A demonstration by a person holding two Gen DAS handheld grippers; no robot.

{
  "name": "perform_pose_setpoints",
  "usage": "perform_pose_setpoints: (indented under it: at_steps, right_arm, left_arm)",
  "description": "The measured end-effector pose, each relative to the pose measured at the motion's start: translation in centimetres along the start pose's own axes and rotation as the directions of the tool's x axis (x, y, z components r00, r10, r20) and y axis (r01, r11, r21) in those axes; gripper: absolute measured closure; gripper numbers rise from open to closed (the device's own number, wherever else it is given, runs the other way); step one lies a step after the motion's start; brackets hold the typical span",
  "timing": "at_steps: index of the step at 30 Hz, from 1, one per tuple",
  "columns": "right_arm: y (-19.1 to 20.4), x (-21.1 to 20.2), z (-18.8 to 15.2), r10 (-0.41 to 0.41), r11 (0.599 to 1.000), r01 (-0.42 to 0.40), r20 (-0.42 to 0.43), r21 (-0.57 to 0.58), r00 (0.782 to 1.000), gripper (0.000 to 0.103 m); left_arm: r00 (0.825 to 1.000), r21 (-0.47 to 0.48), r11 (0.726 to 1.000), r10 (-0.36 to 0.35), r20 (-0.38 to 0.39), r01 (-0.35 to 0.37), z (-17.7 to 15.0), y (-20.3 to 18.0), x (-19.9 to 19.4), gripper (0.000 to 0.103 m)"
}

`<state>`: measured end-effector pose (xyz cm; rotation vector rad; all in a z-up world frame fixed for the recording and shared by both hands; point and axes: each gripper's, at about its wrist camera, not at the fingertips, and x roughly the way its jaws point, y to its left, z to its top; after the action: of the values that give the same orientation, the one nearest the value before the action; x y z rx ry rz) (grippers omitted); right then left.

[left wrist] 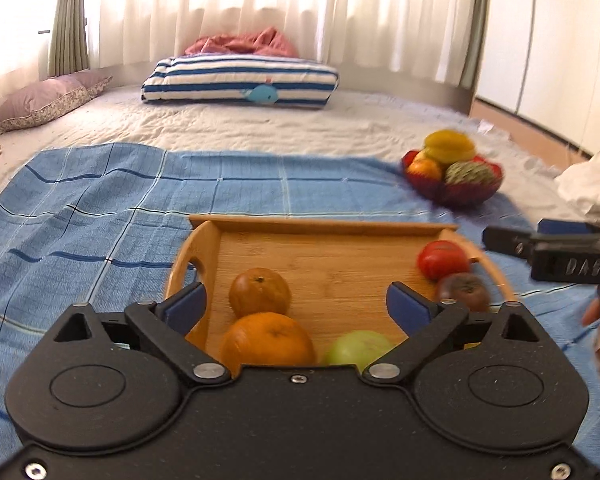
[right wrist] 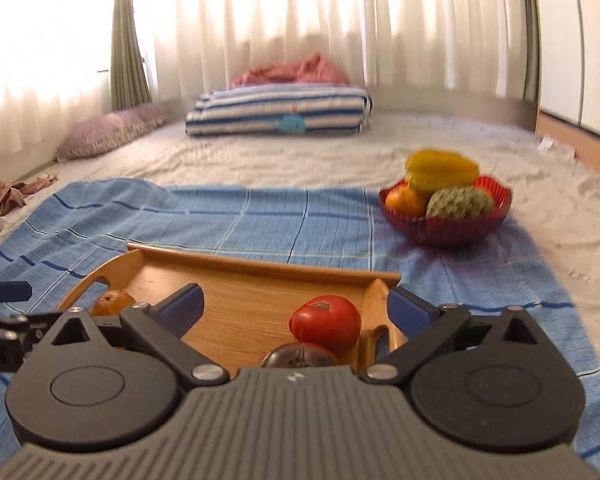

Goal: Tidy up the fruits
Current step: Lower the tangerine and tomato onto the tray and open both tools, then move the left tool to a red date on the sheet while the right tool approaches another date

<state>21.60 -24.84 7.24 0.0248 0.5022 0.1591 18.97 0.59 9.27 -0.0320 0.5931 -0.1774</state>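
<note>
Right wrist, tomato (right wrist: 325,323) between open jaws

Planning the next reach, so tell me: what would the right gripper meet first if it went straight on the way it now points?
Probably the red tomato in the wooden tray, lying between the right gripper's open jaws; depth is unclear.
</note>
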Motion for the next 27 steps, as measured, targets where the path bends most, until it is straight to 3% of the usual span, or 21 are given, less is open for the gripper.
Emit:
perform_pose_setpoints:
  at_steps: [6,15,19,27]
  right_arm:
    - [0.6,-4.5,-3.3,-0.002,1.0,0.004,0.093,-0.023,0.996,0.0]
    - [0.1,-8.4,-7.8,-0.082,0.995,0.088,0.118,-0.048,0.99,0.0]
    - [-0.2,-8.9,-9.5,-0.092,0.994,0.098,0.117,-0.045,0.989,0.0]
    - [0.3,-9.1,-12.5,-0.125,0.99,0.13,0.106,-0.046,0.987,0.002]
  left_arm:
    - [0.998,-0.002,0.999,-0.052,0.034,0.052,-2.4,-1.3,-3.9,0.002]
    - [0.992,0.02,0.994,-0.11,0.066,0.109,-6.9,-3.8,-7.1,0.0]
    - [0.992,0.04,0.994,-0.106,0.072,0.104,-9.6,-4.8,-7.2,0.0]
    - [0.999,0.054,0.998,-0.02,0.027,0.019,-13.6,-5.8,-5.8,0.0]
